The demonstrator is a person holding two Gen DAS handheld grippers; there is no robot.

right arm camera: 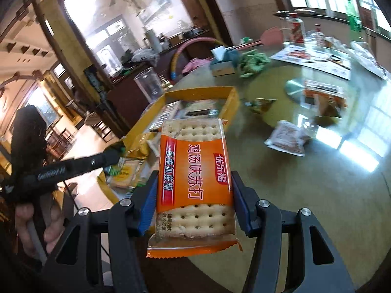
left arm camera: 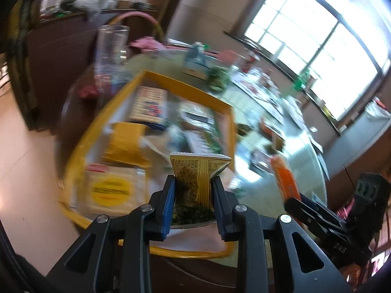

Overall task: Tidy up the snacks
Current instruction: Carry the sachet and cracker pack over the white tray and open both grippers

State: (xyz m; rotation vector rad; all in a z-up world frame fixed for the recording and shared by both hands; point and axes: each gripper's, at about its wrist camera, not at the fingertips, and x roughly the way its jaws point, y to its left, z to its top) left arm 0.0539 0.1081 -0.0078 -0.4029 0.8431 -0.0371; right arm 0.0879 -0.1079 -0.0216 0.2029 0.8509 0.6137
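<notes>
My left gripper (left arm camera: 193, 183) is shut on a small yellow snack packet (left arm camera: 195, 178) with green contents, held over the near end of the yellow tray (left arm camera: 188, 88). Several snack packs lie in the tray, among them a cracker pack with a yellow round label (left arm camera: 110, 190). My right gripper (right arm camera: 194, 183) is shut on an orange soda cracker pack (right arm camera: 195, 178), held upright above the table near the yellow tray (right arm camera: 232, 107). In the right wrist view the left gripper (right arm camera: 117, 155) reaches in from the left with its packet. The orange pack (left arm camera: 286, 178) also shows at the right of the left wrist view.
A round glass-topped table (right arm camera: 305, 185) holds a loose snack bag (right arm camera: 286, 139), an orange box (right arm camera: 325, 92), green wrappers (right arm camera: 251, 62), a tissue box (right arm camera: 222, 61) and papers. A clear plastic cup (left arm camera: 110, 48) stands beside the tray's far left corner. A hand (right arm camera: 36, 222) shows at lower left.
</notes>
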